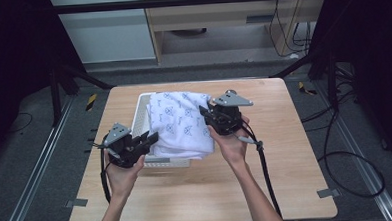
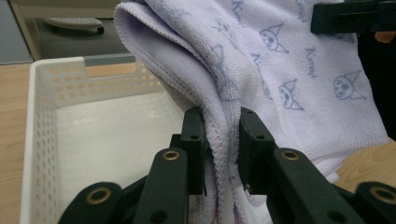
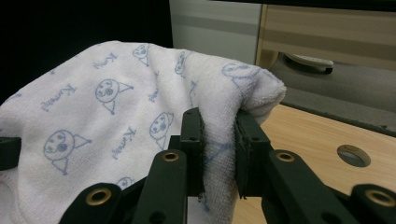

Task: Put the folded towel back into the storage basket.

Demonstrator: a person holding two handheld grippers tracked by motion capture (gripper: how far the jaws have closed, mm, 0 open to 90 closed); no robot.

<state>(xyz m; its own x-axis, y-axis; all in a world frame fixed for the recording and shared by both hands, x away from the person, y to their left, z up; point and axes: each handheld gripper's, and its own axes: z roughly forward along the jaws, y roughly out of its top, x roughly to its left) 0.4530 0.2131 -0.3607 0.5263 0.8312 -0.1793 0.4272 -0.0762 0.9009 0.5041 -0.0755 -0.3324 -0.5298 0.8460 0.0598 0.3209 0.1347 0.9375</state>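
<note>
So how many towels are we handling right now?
1. The towel hangs folded over the white basket, pinched by the left gripper and the right gripper. More could hide underneath.

Layout: towel over basket

The basket sits on the table, left of centre. The towel drapes over the basket's right part. The left gripper is at the towel's near-left edge; the right gripper at its right edge.
</note>
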